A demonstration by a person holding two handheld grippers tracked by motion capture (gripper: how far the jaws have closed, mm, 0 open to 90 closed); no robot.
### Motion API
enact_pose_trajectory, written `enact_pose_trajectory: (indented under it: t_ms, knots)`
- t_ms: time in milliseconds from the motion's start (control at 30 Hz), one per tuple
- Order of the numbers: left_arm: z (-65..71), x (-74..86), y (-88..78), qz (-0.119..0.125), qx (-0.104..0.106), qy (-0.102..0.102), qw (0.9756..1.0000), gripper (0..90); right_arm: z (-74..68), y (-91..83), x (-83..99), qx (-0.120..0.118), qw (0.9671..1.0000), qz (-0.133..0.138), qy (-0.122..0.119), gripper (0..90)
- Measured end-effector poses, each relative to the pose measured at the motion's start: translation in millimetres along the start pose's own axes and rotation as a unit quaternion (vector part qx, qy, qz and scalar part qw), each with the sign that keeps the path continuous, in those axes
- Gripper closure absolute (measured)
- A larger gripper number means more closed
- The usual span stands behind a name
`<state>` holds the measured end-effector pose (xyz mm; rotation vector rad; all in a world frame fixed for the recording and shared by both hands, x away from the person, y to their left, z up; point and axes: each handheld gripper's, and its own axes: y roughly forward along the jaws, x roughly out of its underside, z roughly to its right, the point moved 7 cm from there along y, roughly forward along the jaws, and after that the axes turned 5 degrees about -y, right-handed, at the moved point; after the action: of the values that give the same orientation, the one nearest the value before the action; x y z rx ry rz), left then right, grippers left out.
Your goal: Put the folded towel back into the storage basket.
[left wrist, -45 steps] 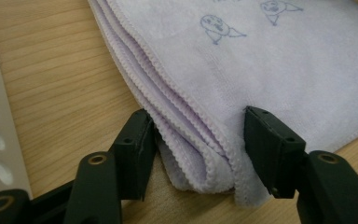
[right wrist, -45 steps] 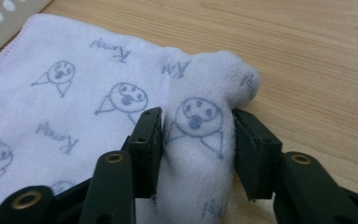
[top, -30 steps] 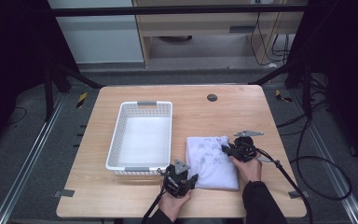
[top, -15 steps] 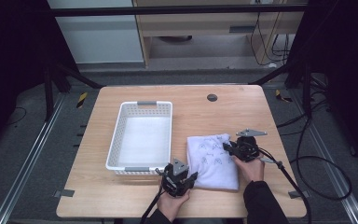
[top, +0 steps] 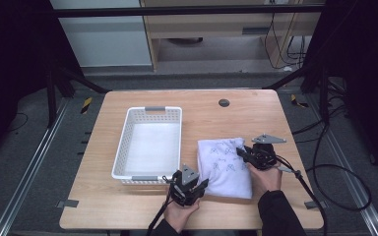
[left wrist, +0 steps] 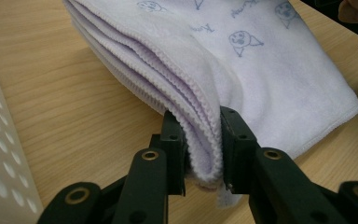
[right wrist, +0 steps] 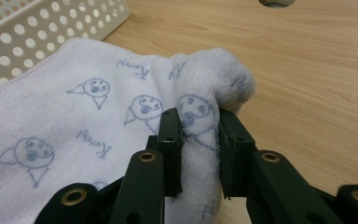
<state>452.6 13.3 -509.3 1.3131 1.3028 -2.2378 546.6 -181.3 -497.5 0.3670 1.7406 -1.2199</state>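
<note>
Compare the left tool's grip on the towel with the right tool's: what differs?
The left tool clamps the stacked hemmed edges at the near corner of the towel, while the right tool pinches a bunched-up fold of its printed face. The left tool sits at the towel's near left corner, by the basket; the right tool is at the far right side. Both are shut on the towel.

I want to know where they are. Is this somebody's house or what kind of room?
Probably a lab or workshop, not a house. The wooden table stands inside a black metal frame, cables trail on the grey floor, and a person folds a towel with hand-held grippers.
</note>
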Motion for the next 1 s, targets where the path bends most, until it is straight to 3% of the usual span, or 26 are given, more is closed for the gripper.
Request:
enact_pose_trajectory:
  t_ms: [1000]
  knots:
    - [7.1,-29.5,-21.8,0.017,0.004,0.032,0.9993,72.3,-2.0,-30.9,-28.6,0.005,0.9984,0.055,-0.008,73.4]
